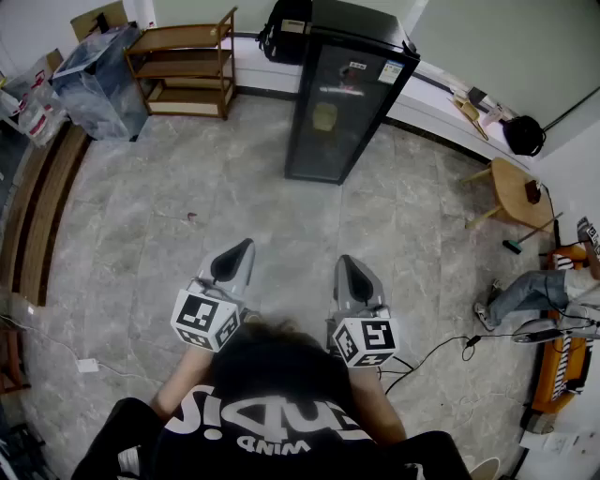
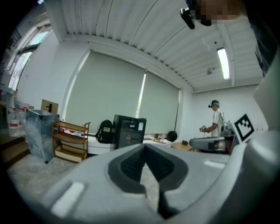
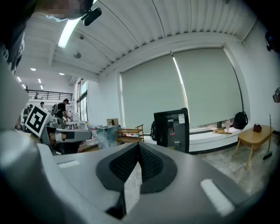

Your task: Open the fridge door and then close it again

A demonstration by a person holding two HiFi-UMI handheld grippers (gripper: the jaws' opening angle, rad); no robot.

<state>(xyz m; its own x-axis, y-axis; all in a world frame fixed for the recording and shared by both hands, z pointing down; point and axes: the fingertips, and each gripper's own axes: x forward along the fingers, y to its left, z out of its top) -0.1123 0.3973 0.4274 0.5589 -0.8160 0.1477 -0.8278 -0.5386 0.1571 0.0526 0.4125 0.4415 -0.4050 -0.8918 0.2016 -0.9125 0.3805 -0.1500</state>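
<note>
— Left gripper first: clenched, or holding something?

— Clenched on nothing. In the left gripper view its ribbed pads meet at the tips, with only floor showing through the slit below. The right gripper is the same, with its pads together and nothing between them.

— And the fridge?

— The fridge stands at the far edge of the floor, with its back to the wall and a low white ledge running off from it along that wall. A black backpack sits just beside it, and a wooden shelf stands further along the same edge. Both grippers are well apart from the fridge, held out in front of the person over the middle of the floor.

— So how far along is the job?

— Not begun, I'd judge. The glass door lies flush with the cabinet, so it is closed, and neither gripper is anywhere near it. Everything is left to do: walk up, take the door, swing it open, then push it shut again.

— Which way does it face?

— It stands upright with its long axis vertical and the door turned into the room, roughly toward the person. Both grippers point about level in its direction. I can't tell which side the handle is on from here.
</note>
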